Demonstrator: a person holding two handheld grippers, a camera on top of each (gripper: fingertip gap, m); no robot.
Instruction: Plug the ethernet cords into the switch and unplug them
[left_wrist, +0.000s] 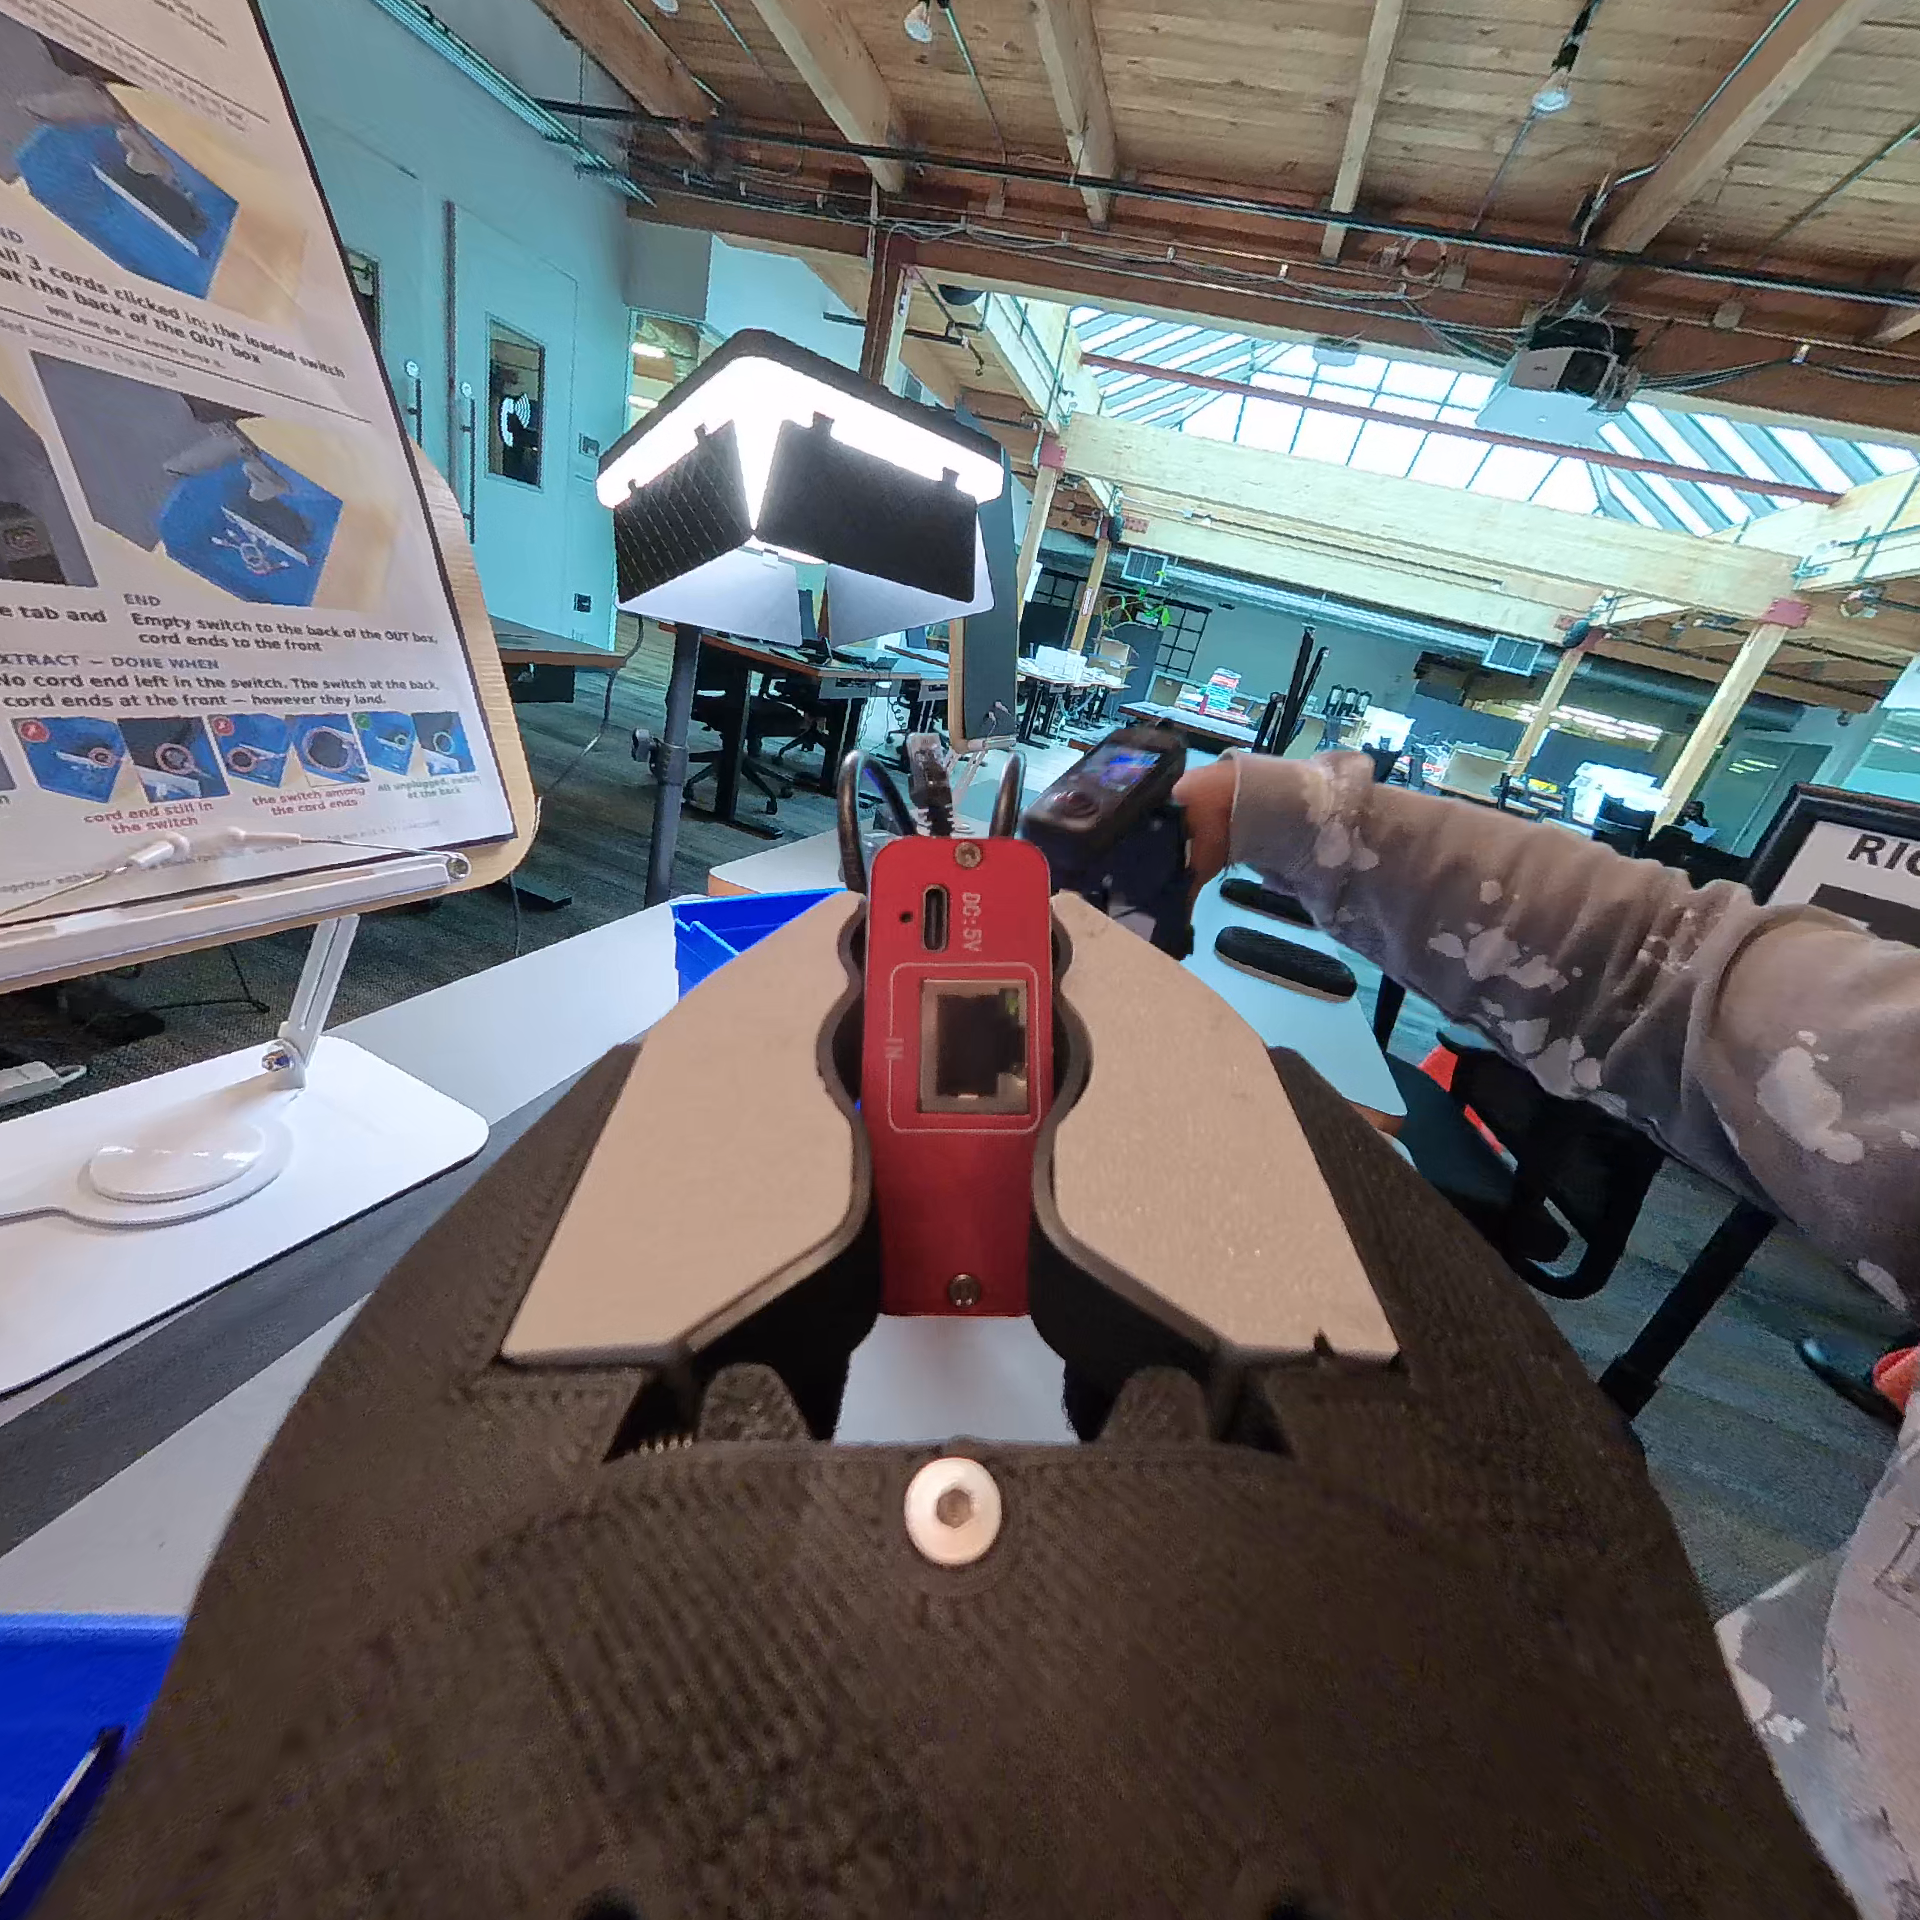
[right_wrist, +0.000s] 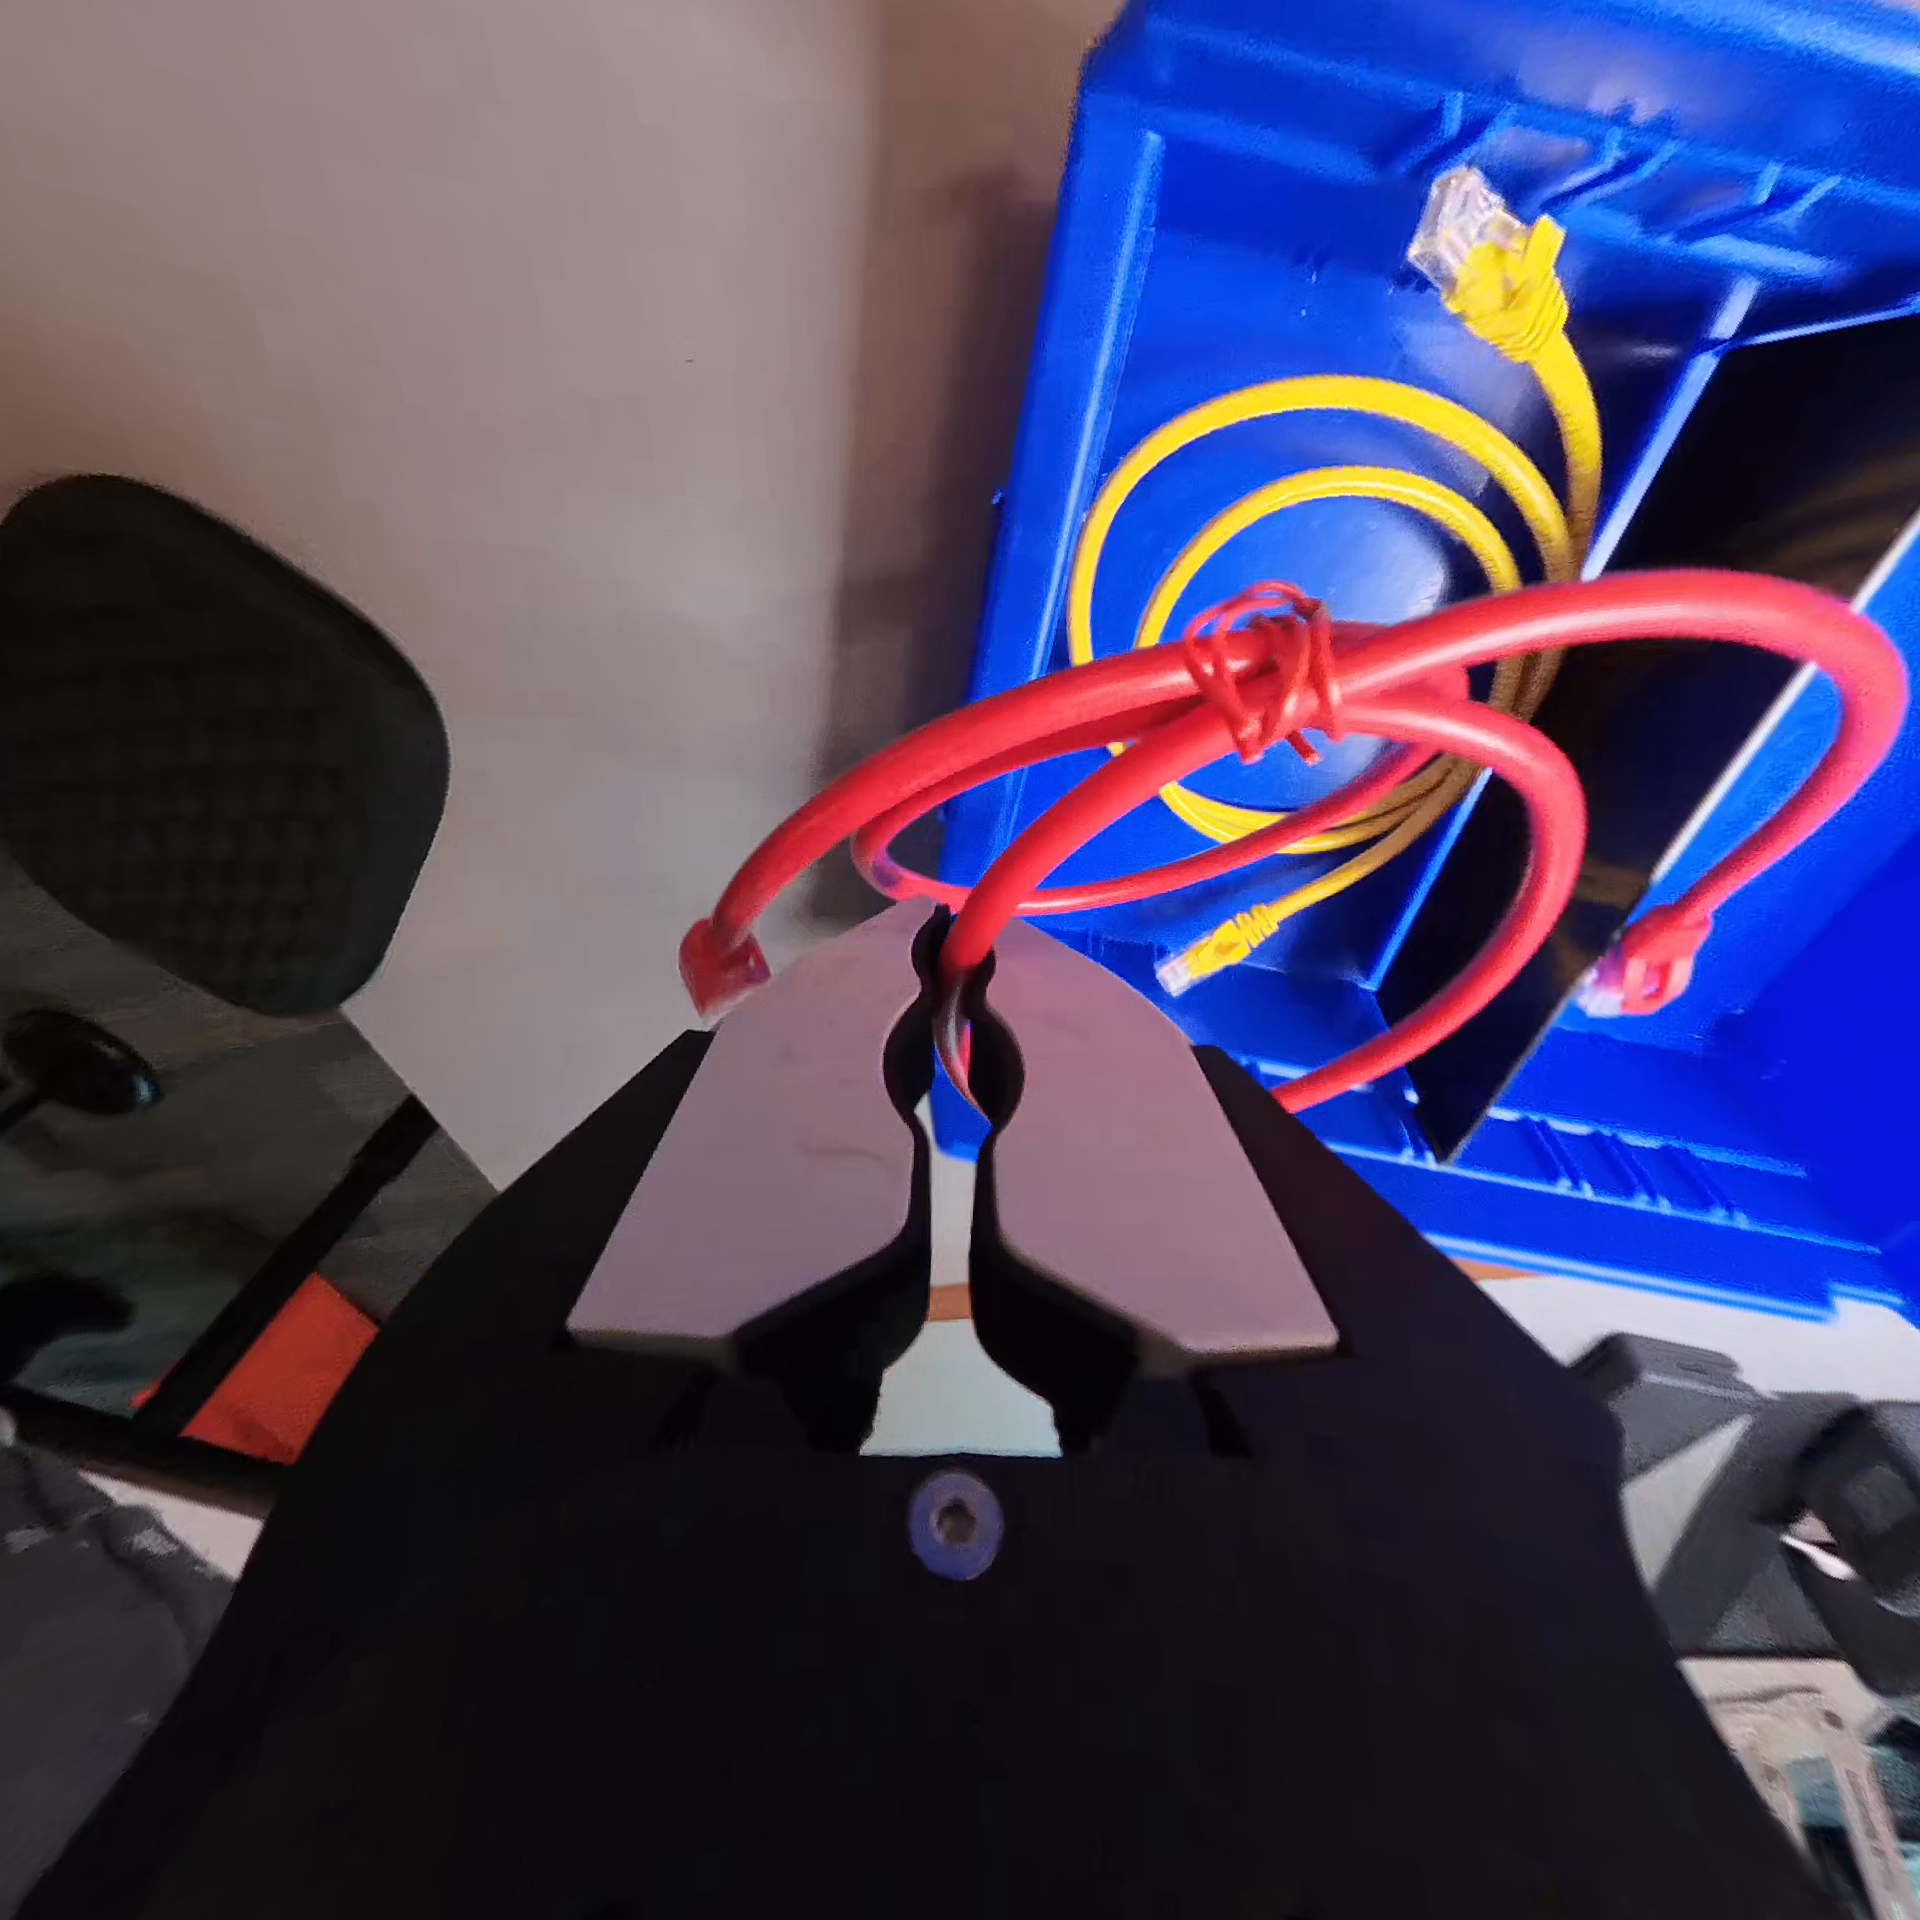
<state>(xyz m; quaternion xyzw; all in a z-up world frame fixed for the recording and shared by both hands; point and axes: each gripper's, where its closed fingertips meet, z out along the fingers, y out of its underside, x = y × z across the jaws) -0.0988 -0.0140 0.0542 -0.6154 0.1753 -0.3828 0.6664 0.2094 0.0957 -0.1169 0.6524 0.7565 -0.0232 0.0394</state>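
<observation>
Switch (left_wrist: 954, 1081), red, is sitting clamped between the left gripper (left_wrist: 956, 935) fingers, held up off the table (left_wrist: 540, 1018), port face toward the camera, that port empty. A black cord (left_wrist: 868, 805) is looping up behind its far end.

Right gripper (right_wrist: 951, 940) is pinching the red cord (right_wrist: 1299, 717) near its fingertips, jaws nearly closed on it. The cord is coiled, tied with a red twist tie (right_wrist: 1262, 675), both plugs dangling free in the air above the blue bin (right_wrist: 1049, 520).

Yellow cord (right_wrist: 1340, 520) is lying coiled inside the bin, both plugs loose.

Instruction sheet (left_wrist: 208, 468) on a white stand is sitting at the table's left edge. Studio light (left_wrist: 800, 488) is glowing behind. A sleeve (left_wrist: 1558, 966) is reaching in from the right.
</observation>
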